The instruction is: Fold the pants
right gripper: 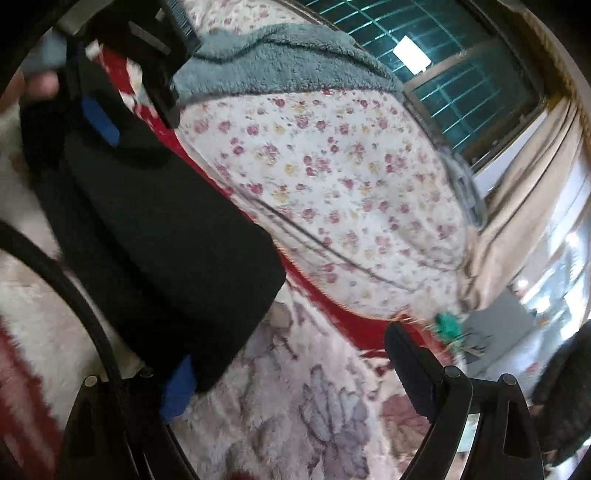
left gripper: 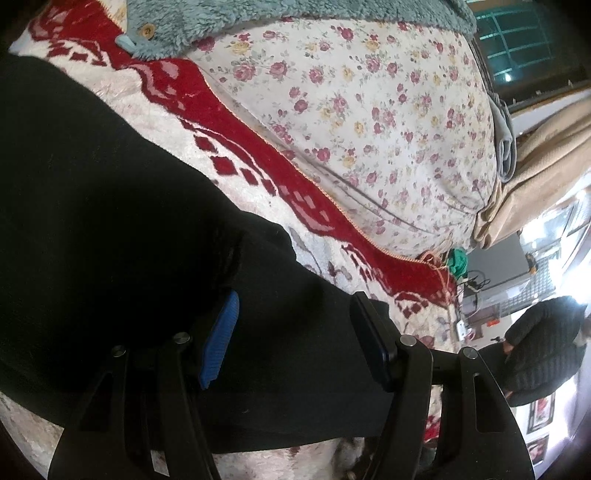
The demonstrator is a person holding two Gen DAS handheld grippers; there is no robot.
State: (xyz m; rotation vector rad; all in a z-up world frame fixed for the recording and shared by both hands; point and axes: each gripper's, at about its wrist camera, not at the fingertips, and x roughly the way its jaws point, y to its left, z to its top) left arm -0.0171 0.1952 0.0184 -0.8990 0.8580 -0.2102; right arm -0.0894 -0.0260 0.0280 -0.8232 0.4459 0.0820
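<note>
The black pants lie folded on a white and red plush blanket. In the left wrist view my left gripper is open, its two fingers spread over the near edge of the pants with black cloth between them. In the right wrist view the pants lie at left as a thick folded block. My right gripper is open over the blanket, its left blue pad touching the pants' corner. The left gripper shows at upper left on the pants.
A floral quilt lies beyond the blanket, with a grey-blue fleece garment on its far side. Beige curtains and a barred window are at right. A person in a dark jacket sits at lower right.
</note>
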